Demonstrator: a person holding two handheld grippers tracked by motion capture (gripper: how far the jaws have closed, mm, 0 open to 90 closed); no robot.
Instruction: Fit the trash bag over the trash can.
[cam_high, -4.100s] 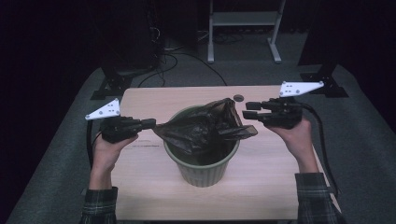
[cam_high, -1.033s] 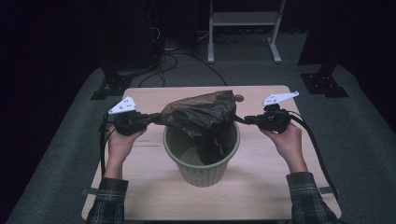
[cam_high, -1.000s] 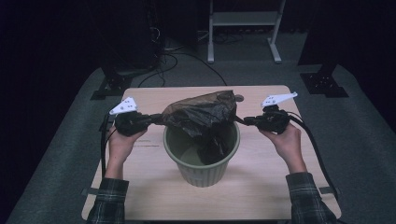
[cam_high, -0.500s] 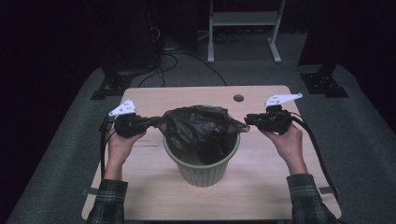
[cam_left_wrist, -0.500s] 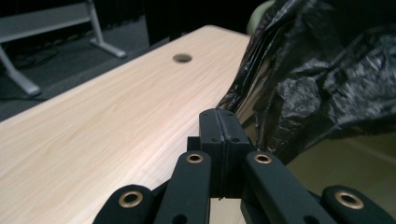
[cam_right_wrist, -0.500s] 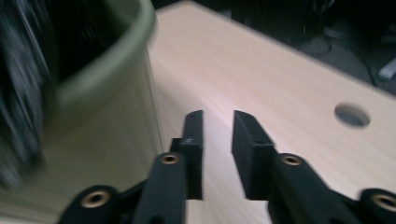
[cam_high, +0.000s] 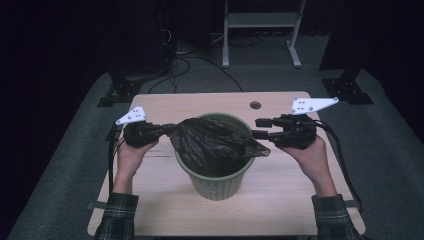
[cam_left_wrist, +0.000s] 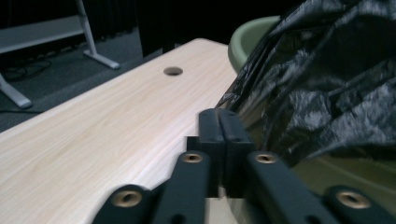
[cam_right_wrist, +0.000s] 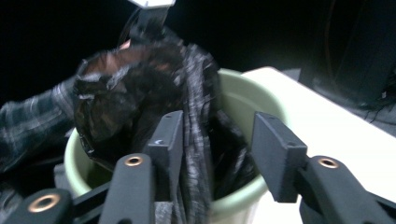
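A black plastic bag (cam_high: 212, 142) lies crumpled over the mouth of a green bin (cam_high: 220, 185) in the middle of the table. My left gripper (cam_high: 167, 129) stands at the bin's left and holds the bag's left edge. In the left gripper view its jaws (cam_left_wrist: 218, 116) look pressed together on the film beside the bag (cam_left_wrist: 327, 84), though they have just been opening slightly. My right gripper (cam_high: 257, 128) hovers at the bin's right, its jaws just opened. A fold of the bag (cam_right_wrist: 135, 88) hangs loose between them (cam_right_wrist: 219, 123), over the bin's rim (cam_right_wrist: 238, 93).
The light wooden table (cam_high: 280, 190) has a round hole (cam_high: 255, 105) near its far edge. Bare tabletop lies on both sides of the bin. A metal stand (cam_high: 260, 20) and cables sit on the dark floor beyond.
The bag was stretched taut between both grippers above the bin. The right gripper has opened, let go and pulled back to the right and upward, and the bag's right side has sagged onto the rim.
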